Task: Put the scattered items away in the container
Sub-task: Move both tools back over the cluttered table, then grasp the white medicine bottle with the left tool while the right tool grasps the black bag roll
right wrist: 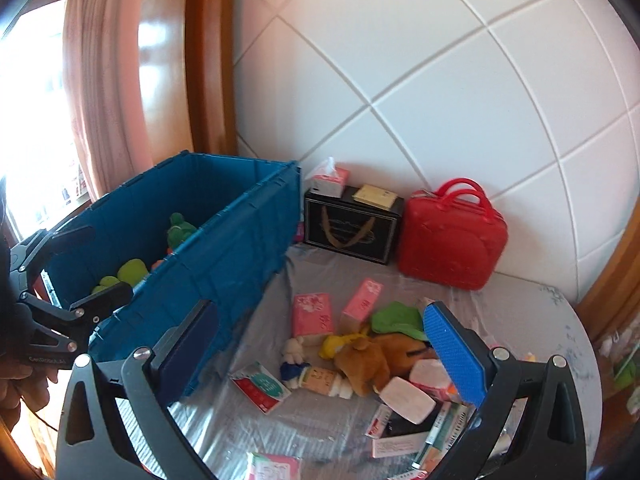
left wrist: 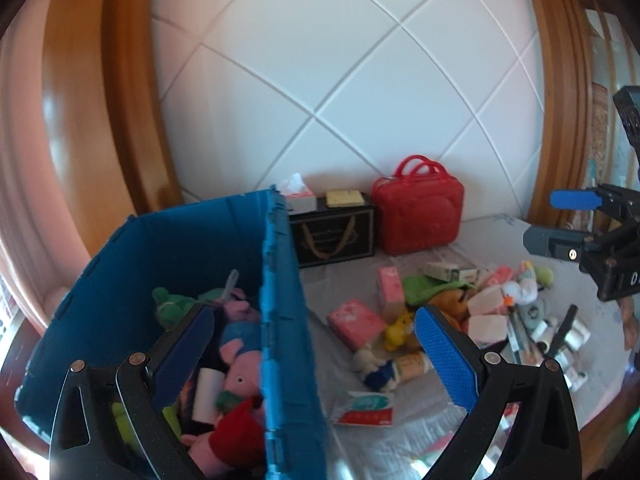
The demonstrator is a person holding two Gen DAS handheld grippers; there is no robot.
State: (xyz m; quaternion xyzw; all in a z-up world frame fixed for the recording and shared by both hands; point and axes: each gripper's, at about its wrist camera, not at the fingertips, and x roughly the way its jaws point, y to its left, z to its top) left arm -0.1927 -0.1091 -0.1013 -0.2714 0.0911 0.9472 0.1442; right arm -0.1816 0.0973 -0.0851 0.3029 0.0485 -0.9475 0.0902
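The blue crate [left wrist: 180, 248] [right wrist: 224, 248] stands on the left and holds several plush toys, among them a pink pig [left wrist: 240, 364]. My left gripper [left wrist: 316, 356] is open and empty, hovering over the crate's right wall. It shows at the left edge of the right wrist view as well [right wrist: 86, 266]. My right gripper [right wrist: 320, 348] is open and empty above the scattered pile: pink tissue packs [right wrist: 312, 314], a brown plush [right wrist: 364, 364], a red-and-white packet [right wrist: 260, 386] and white packets [right wrist: 408, 400]. In the left wrist view the right gripper [left wrist: 560, 220] sits at the right edge.
A red case [right wrist: 452, 240] and a black box [right wrist: 352, 228] with a tissue box [right wrist: 330, 180] on top stand against the white padded wall. The grey sheet [right wrist: 532, 320] ends at a rounded edge on the right. A wooden frame and pink curtain rise behind the crate.
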